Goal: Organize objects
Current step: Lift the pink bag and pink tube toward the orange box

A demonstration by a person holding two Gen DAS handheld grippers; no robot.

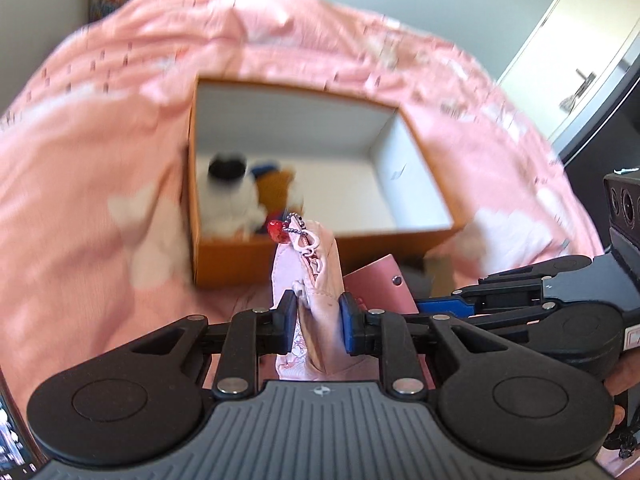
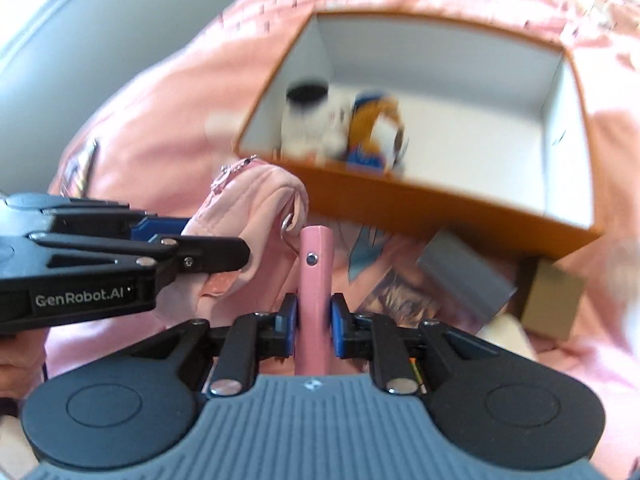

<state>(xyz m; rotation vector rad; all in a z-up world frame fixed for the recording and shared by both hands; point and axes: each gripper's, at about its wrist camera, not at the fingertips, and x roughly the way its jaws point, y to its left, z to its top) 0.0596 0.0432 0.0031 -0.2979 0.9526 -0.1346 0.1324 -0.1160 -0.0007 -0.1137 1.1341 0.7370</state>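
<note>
My left gripper [image 1: 318, 322] is shut on a pale pink zip pouch [image 1: 316, 268] with a red charm [image 1: 277, 231] on a bead chain, held above the bed in front of an orange box [image 1: 240, 262]. The pouch [image 2: 248, 208] also shows in the right wrist view, in the left gripper [image 2: 200, 248]. My right gripper [image 2: 314, 326] is shut on a flat pink case [image 2: 316, 272] with a snap button, held on edge; it also shows in the left wrist view [image 1: 380, 284]. The box [image 2: 420, 208] holds a white plush [image 2: 312, 120] and an orange-blue plush [image 2: 376, 128] at its left end.
A pink patterned bedspread [image 1: 100, 140] covers the bed. A grey block [image 2: 464, 276] and a tan block [image 2: 552, 304] lie in front of the box, beside a blue-trimmed item [image 2: 364, 256]. A white door [image 1: 580, 40] stands at the far right.
</note>
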